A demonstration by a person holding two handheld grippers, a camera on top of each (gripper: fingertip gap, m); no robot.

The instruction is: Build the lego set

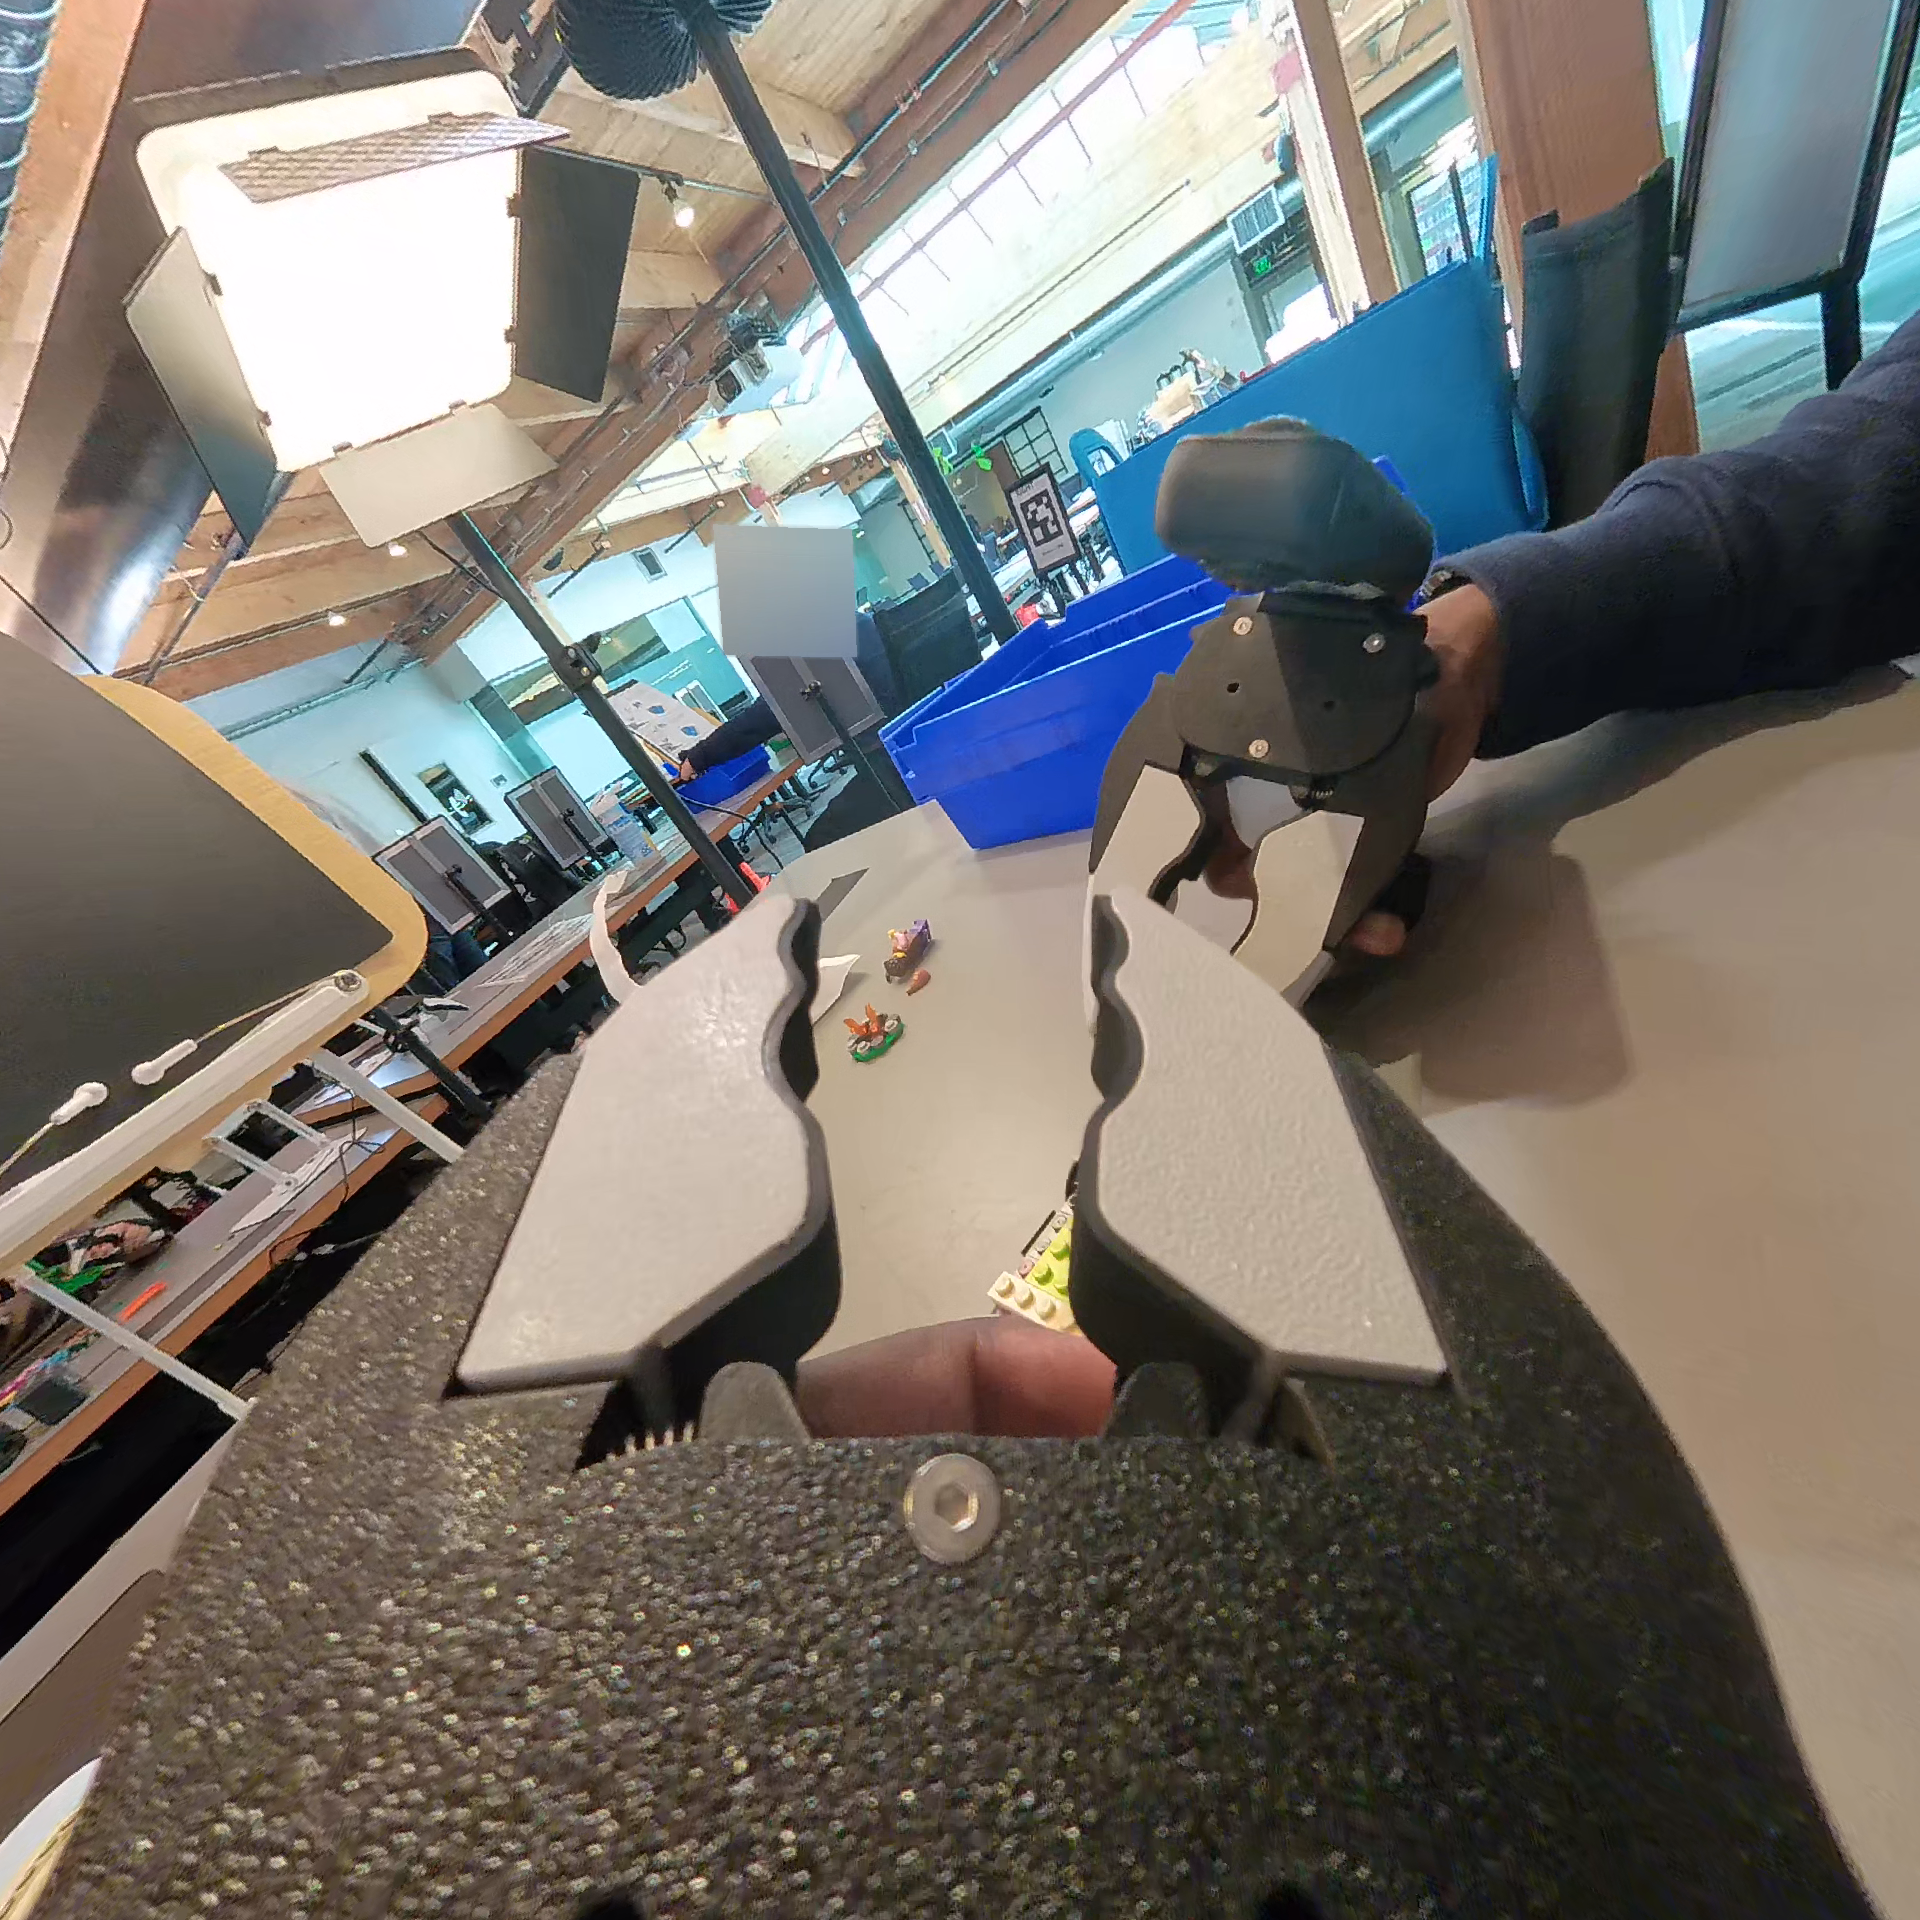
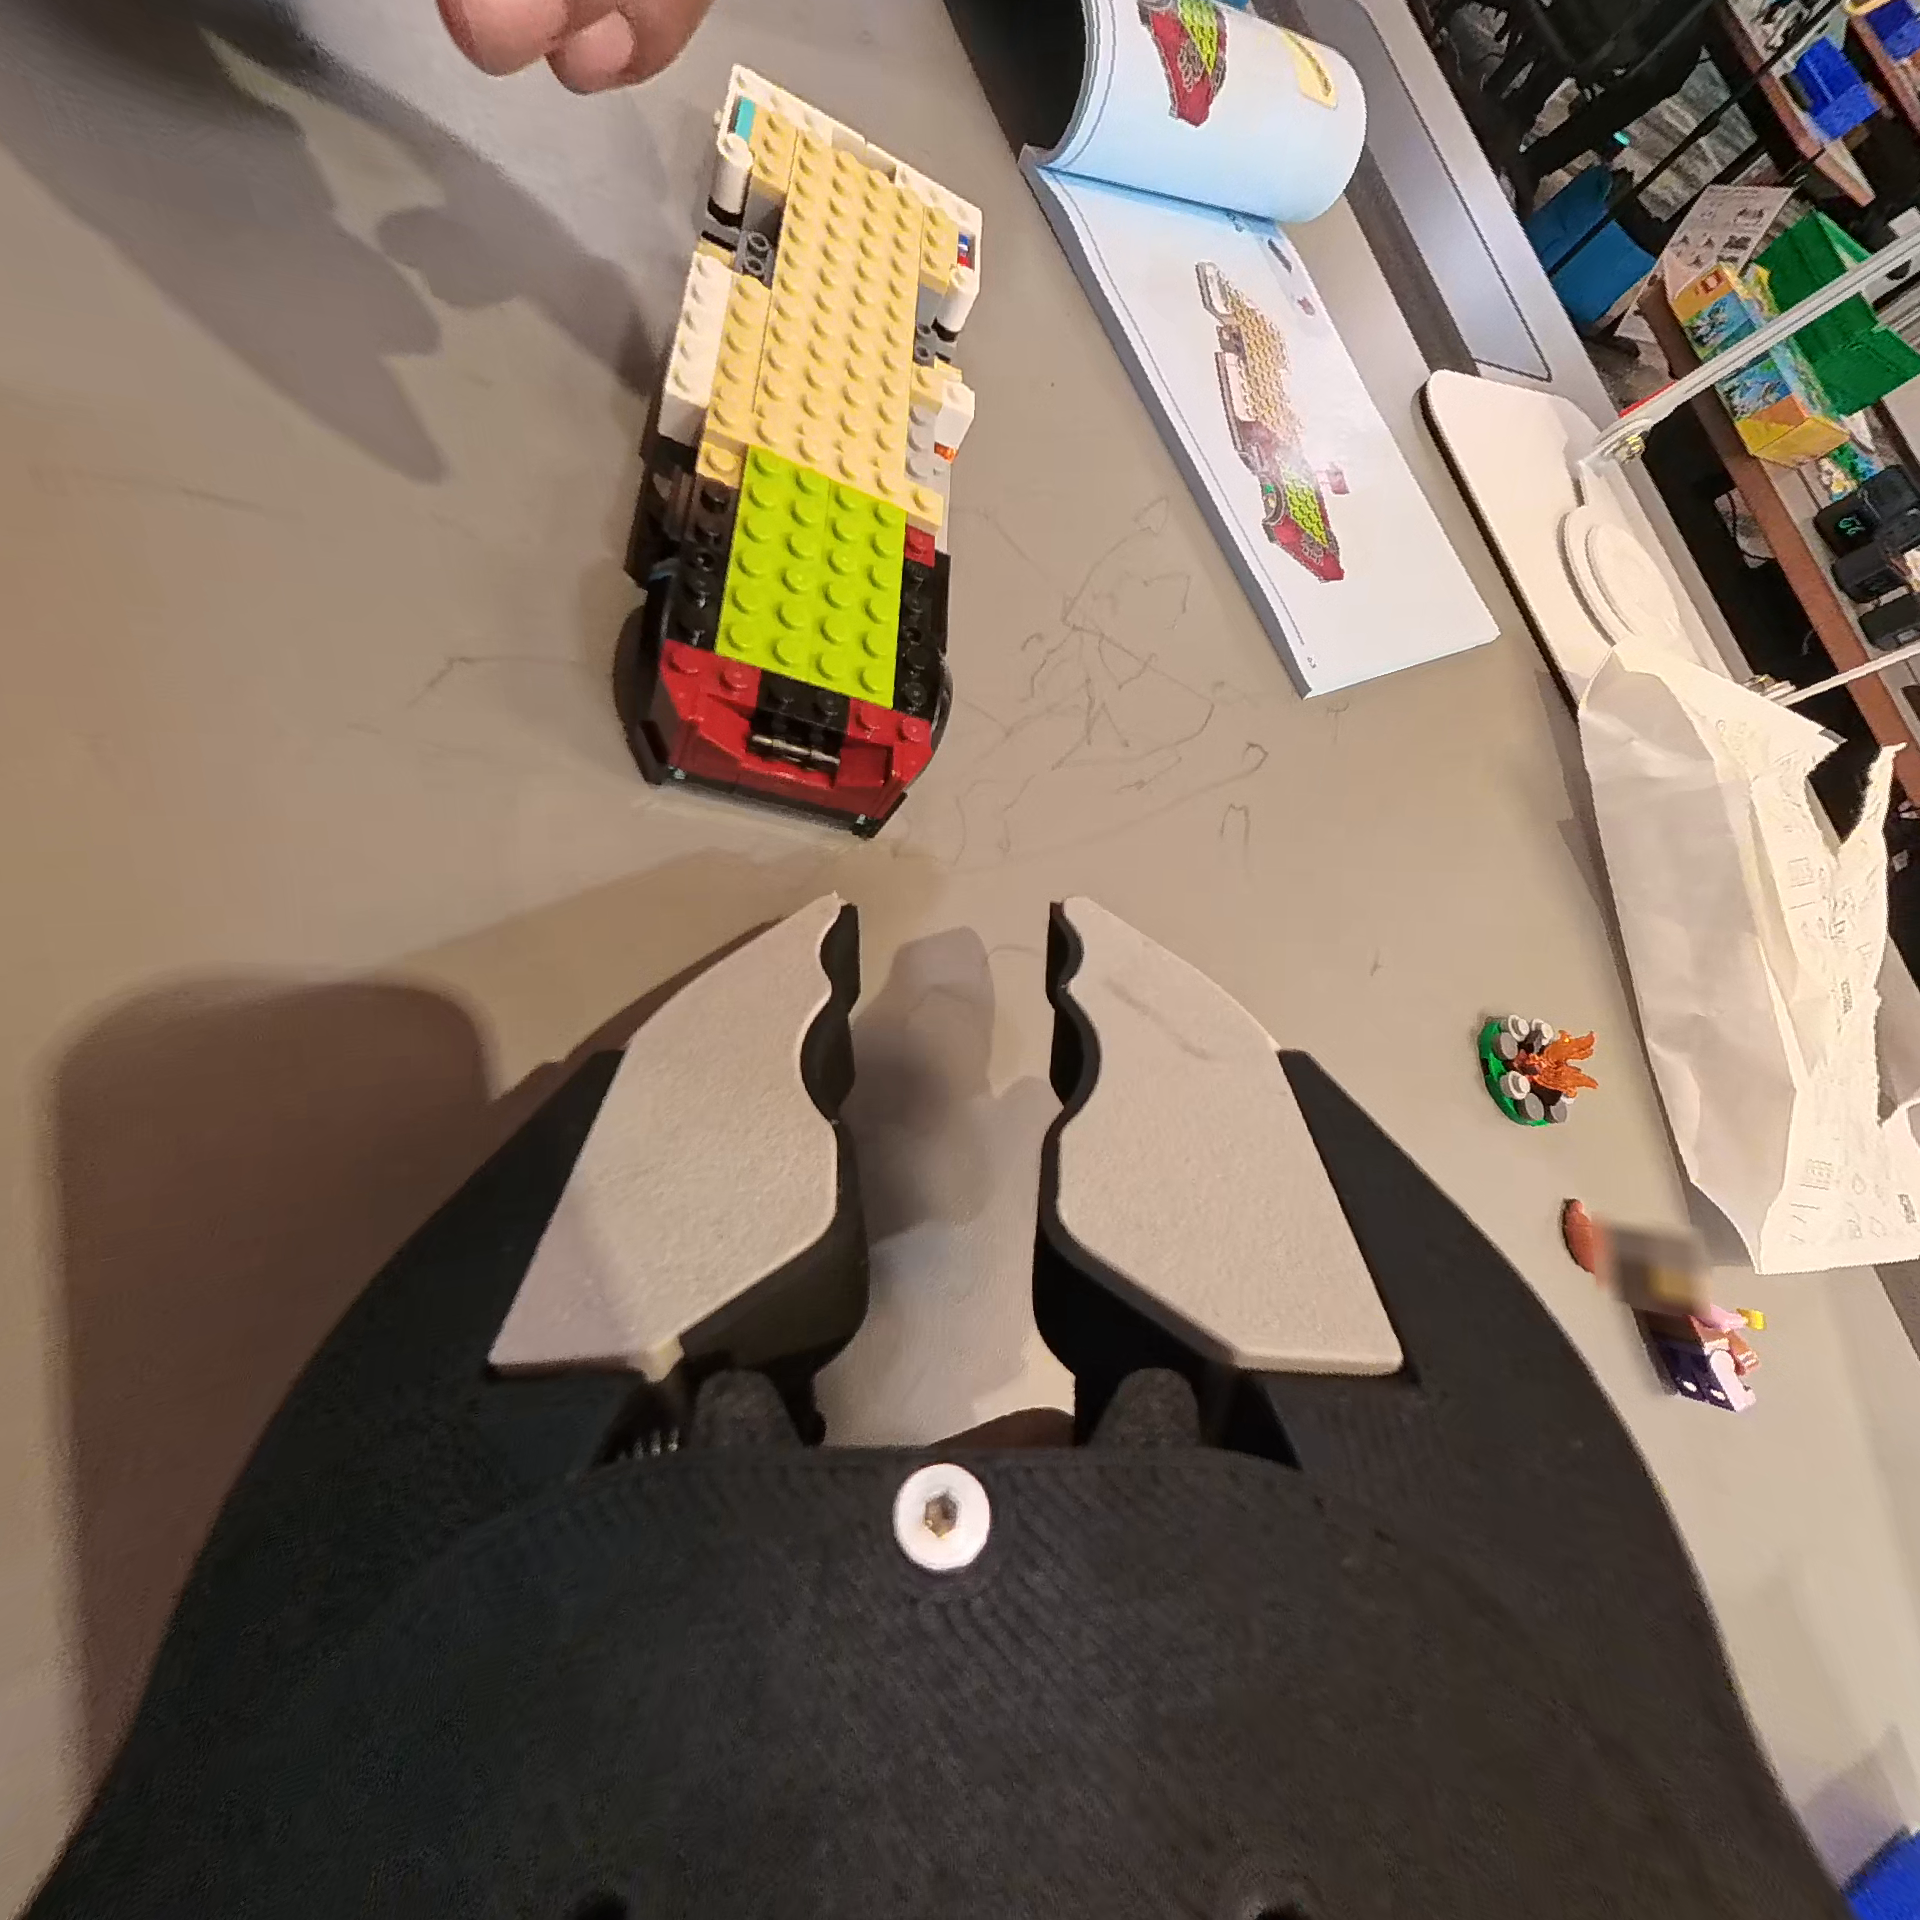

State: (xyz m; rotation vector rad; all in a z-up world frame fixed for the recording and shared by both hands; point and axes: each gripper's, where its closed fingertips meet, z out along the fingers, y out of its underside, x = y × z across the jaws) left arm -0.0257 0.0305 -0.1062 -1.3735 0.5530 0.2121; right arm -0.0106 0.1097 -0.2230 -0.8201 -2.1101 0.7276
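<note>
Left wrist view: the left claw (image 1: 945, 966) stands wide open over the matte grey surface (image 1: 1558, 1039) and holds nothing. Its fingers (image 1: 686, 1122) are grey, pebble-textured plates with wavy black inner edges. Beyond the tips lie a small green round base with an orange flame piece (image 1: 873, 1034) and a small purple-and-brown toy figure (image 1: 906, 951). A corner of the studded brick model shows beside the claw's right finger. Farther off stands a blue plastic bin (image 1: 1039, 727).

Right wrist view: the right claw (image 2: 951, 935) is partly open and empty, with only bare surface and shadow between its pads. The nearest object is a long studded brick model in tan, lime green, dark red and black (image 2: 821, 457), just ahead and apart from the tips. The model stands partly built, with its studded deck left bare. An open glossy instruction booklet (image 2: 1299, 436) lies to its right, showing a similar model. Crumpled white paper (image 2: 1756, 987) lies at the right edge, near the flame piece.
</note>
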